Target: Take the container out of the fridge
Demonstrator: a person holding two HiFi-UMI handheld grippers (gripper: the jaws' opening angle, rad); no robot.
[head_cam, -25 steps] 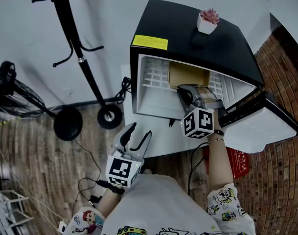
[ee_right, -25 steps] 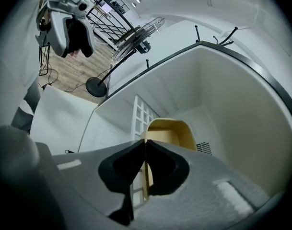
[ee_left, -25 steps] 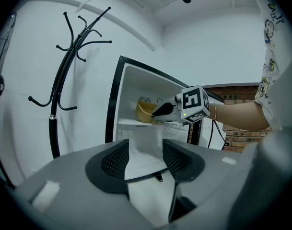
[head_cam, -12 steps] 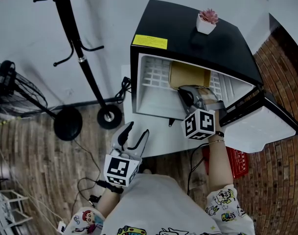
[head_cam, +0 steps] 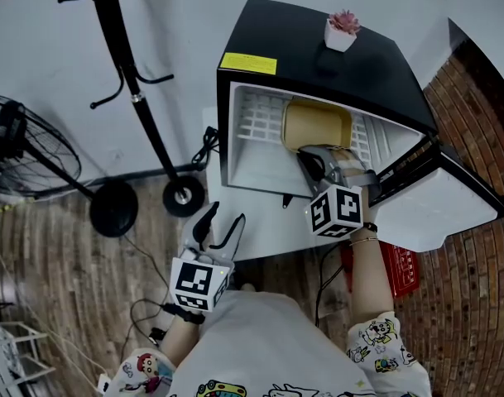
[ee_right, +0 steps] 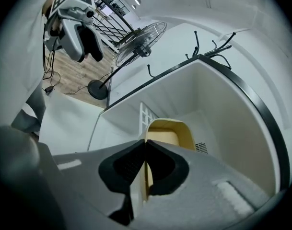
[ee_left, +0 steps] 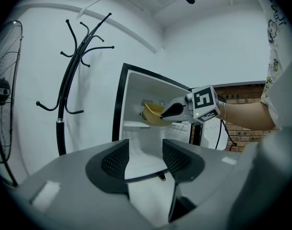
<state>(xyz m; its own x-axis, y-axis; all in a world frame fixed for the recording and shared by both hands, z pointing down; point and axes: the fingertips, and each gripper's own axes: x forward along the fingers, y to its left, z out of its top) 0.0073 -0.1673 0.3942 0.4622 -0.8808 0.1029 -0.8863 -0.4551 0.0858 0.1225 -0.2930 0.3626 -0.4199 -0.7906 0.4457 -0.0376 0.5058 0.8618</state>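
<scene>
Step in hand: the pull-out.

- The fridge (head_cam: 318, 56) sits on a white table (head_cam: 272, 234), with its door (head_cam: 450, 213) swung wide to the person's right.
- The container (head_cam: 316, 124) is a tan tray. It lies inside on the wire shelf (head_cam: 260, 121), with its near edge close to the fridge mouth.
- The right gripper (head_cam: 311, 157) is in the opening, its jaws pinched almost together on the container's near rim. The rim wall shows between the pads in the right gripper view.
- The left gripper (head_cam: 223, 224) hangs by the table's near edge. Its jaws are apart with nothing between them, well clear of the fridge.
- 2 grippers, 1 at work.

Next move, as judged: draw the right gripper straight back toward the person. The tray should be kept level so it clears the shelf and the door frame. A thin rim pinch may let the tray sag or twist. The free left gripper could steady it once it is out.
</scene>
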